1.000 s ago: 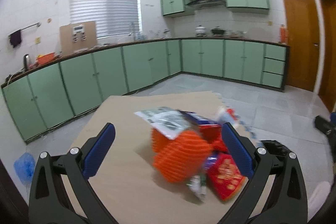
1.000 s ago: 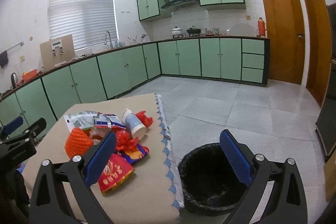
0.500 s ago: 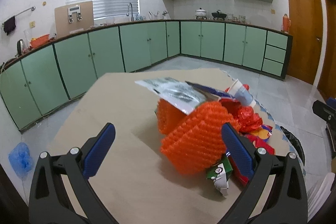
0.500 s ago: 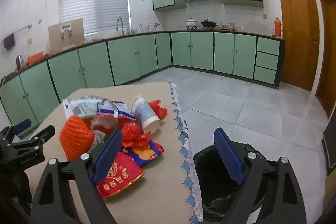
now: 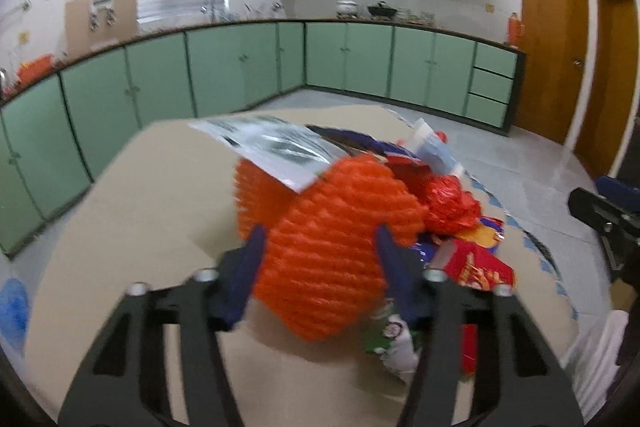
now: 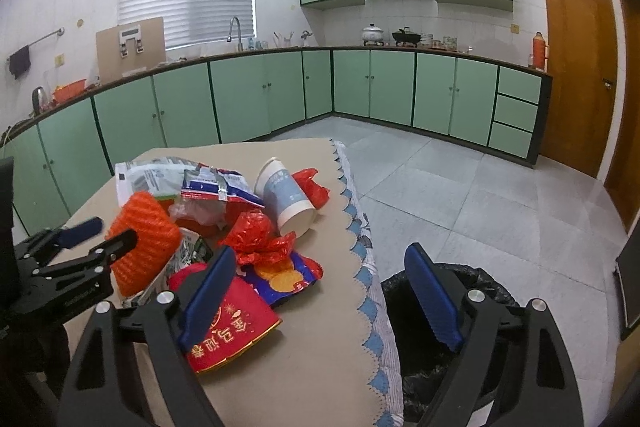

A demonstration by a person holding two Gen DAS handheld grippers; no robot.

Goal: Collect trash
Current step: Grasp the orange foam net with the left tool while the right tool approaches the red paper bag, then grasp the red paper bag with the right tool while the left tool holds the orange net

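Fingers of left gripper [image 5: 320, 251] just closed in, clamped on orange foam net [image 5: 336, 247] at frame centre, nearest of pile on table [image 5: 132, 227]. Right gripper [image 6: 320, 295] agape, empty, between red packet [image 6: 236, 331] and black bin [image 6: 472, 279], lower right.

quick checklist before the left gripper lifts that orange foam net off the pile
1. Left gripper around the orange foam net: ok, jaws just closing in, both pads at its sides.
2. Firm grip: cannot tell, the picture is blurred.
3. Printed wrapper resting on the net: not ok, it may get dragged along.
4. Bin open, beside the table: ok.
5. Right gripper open and holding nothing: ok.
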